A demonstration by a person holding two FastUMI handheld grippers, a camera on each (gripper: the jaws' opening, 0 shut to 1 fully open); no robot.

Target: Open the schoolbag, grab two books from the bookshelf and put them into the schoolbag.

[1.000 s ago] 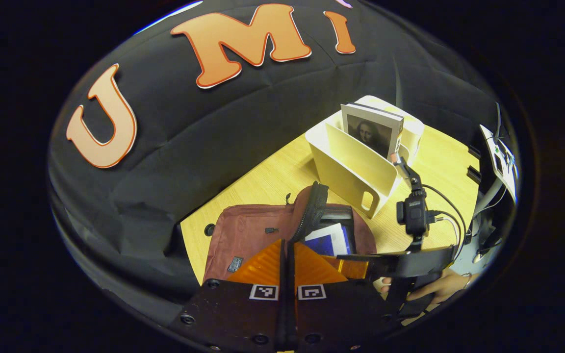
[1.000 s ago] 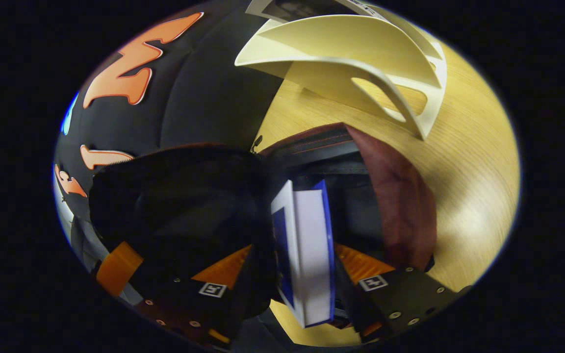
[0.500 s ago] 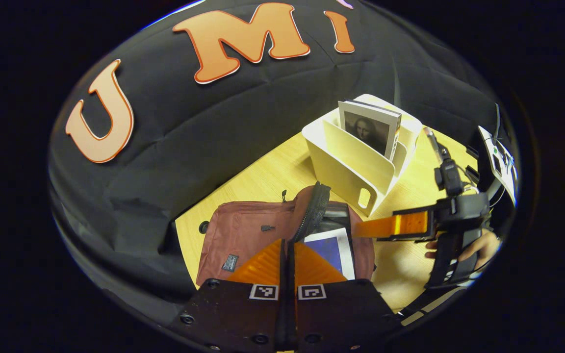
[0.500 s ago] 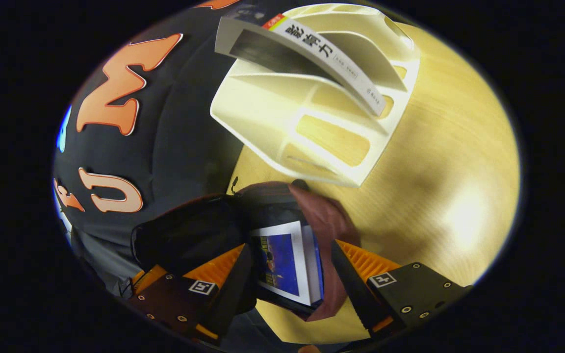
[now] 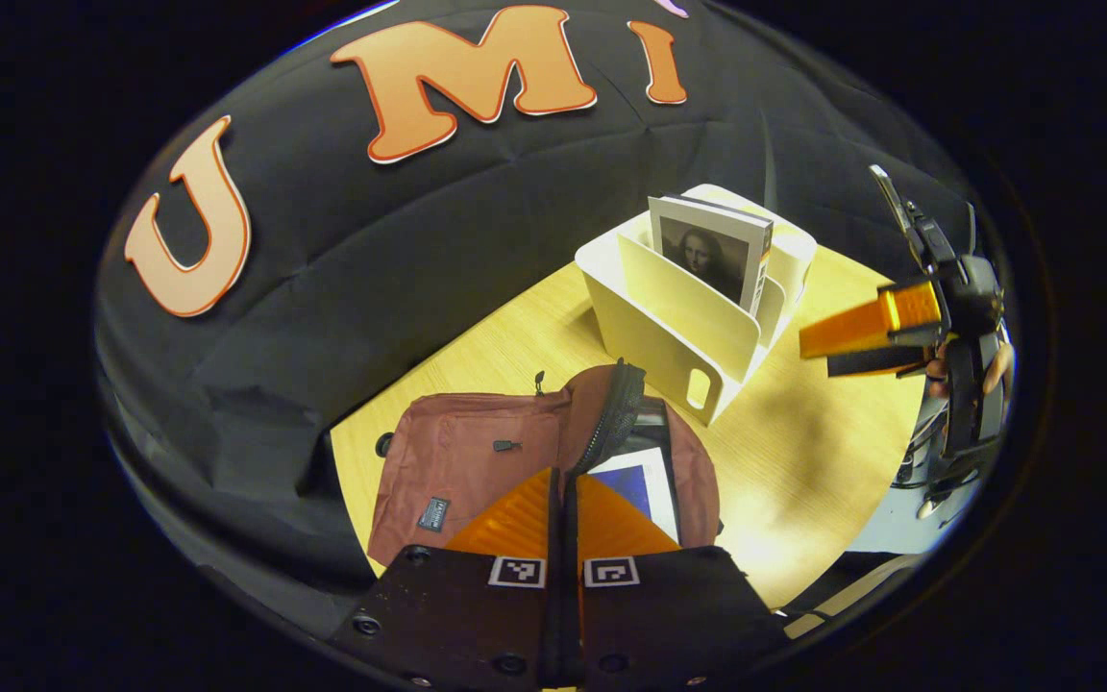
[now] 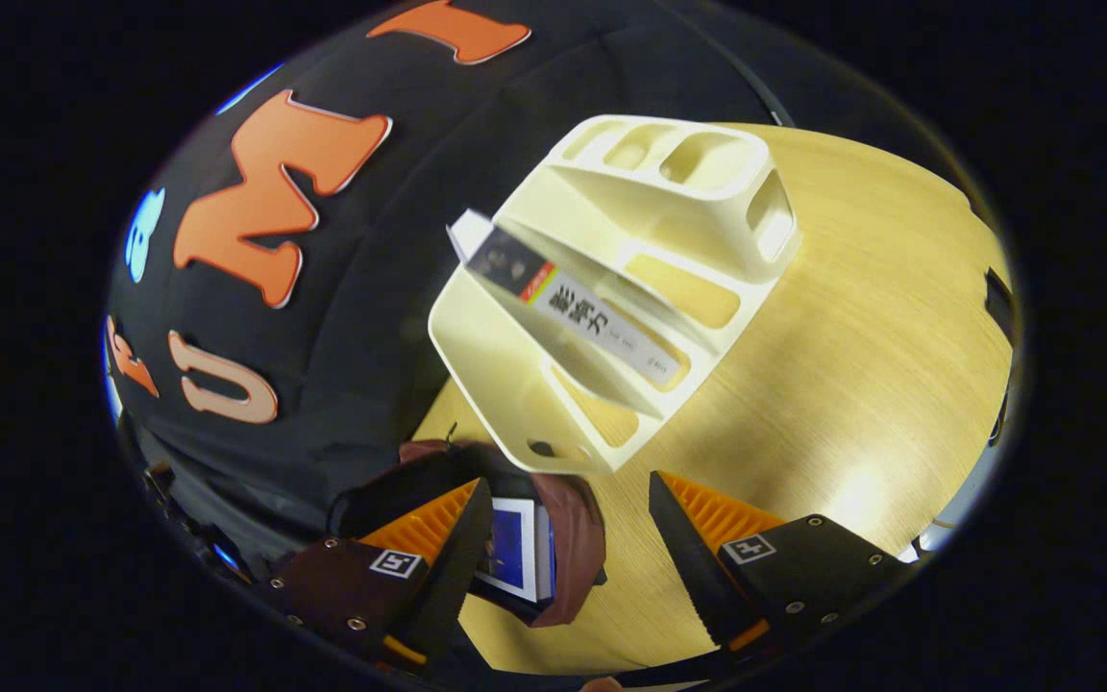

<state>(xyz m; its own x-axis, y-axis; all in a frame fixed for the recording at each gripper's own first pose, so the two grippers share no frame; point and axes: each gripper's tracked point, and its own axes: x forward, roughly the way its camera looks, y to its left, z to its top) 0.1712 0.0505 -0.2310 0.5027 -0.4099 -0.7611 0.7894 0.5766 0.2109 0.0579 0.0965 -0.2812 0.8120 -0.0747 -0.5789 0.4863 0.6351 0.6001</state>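
Observation:
A maroon schoolbag (image 5: 457,461) lies open on the wooden table, and a blue-and-white book (image 5: 645,476) lies inside it. My left gripper (image 5: 563,478) is shut on the bag's black zippered flap (image 5: 611,413) and holds it upright. The cream bookshelf (image 5: 678,332) stands behind the bag and holds a book with a portrait cover (image 5: 707,250). My right gripper (image 5: 827,341) hovers open to the right of the shelf. In the right gripper view its open fingers (image 6: 568,524) are empty above the bag (image 6: 578,538) and blue book (image 6: 515,548). The bookshelf (image 6: 515,384) and the second book's spine (image 6: 573,312) lie ahead.
The table (image 5: 803,452) ends at the right, where a hand (image 5: 996,365) holds the right gripper in front of some equipment and cables. A round cable hole (image 5: 382,444) sits in the table left of the bag. The black cloth wall runs close behind the shelf.
The right gripper let go of the blue book inside the bag, opened, and rose back away toward the shelf. The left gripper stayed shut on the flap.

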